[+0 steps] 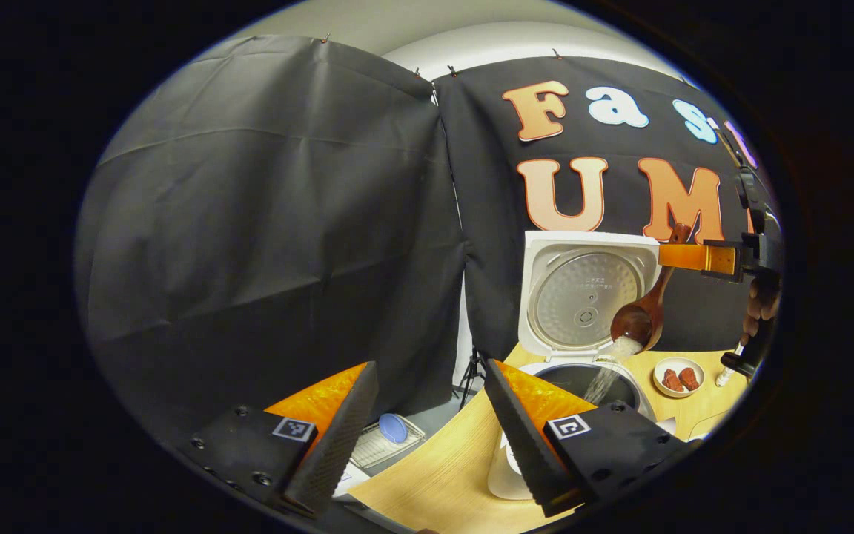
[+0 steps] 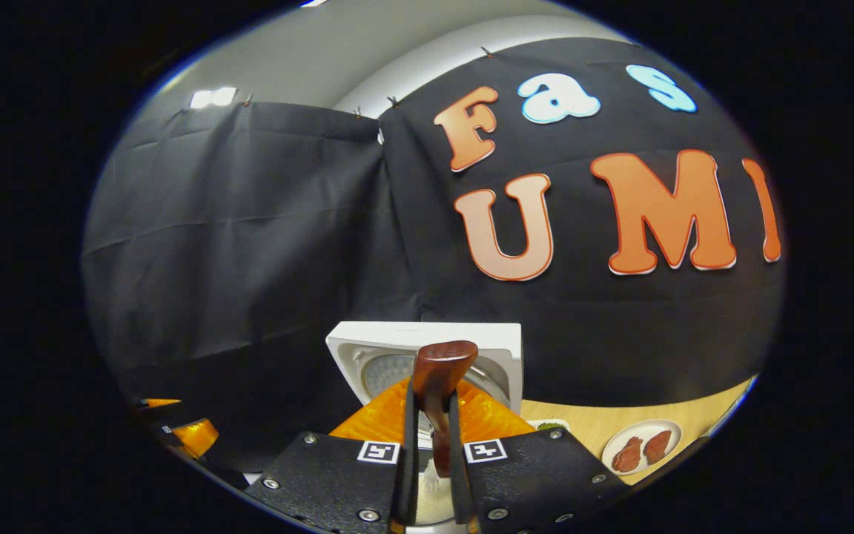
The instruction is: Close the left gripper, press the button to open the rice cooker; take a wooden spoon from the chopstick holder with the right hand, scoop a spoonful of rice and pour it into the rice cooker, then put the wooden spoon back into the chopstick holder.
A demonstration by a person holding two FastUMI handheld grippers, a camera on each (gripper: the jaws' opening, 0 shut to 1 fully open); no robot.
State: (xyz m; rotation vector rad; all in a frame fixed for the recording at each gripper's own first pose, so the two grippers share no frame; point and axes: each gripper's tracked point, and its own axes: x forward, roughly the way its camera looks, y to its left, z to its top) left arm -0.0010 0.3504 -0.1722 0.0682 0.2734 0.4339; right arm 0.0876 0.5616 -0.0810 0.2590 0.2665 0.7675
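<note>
Most of this job looks done to me. Rice [image 1: 614, 354] is streaming off the tipped bowl of the wooden spoon [image 1: 638, 315] straight down into the inner pot of the rice cooker [image 1: 579, 378], so we're mid-pour. The cooker's lid [image 1: 586, 293] stands open behind the pot, so the button press is clearly behind us, and the spoon is out of the holder and loaded, so the grab and the scoop are ticked off too.

The right gripper [image 2: 433, 445] has its fingers pinched narrow on the spoon's handle [image 2: 442, 371], which pokes up between them with the open lid just beyond. In the left gripper view that same gripper [image 1: 701, 258] shows farther off, above and to the right of the pot, with a hand [image 1: 760, 304] behind it.

The left gripper [image 1: 427, 415] is parked near the cooker with its fingers spread wide and nothing between them; the pot sits just past its right finger.

What's left, as I read it: finish emptying the spoon, level it, and carry it back to the chopstick holder, which I can't spot anywhere. A small plate [image 1: 679, 377] with reddish food sits on the wooden table [image 1: 434, 482] to the right of the cooker, near the pour, so drips might land there.
</note>
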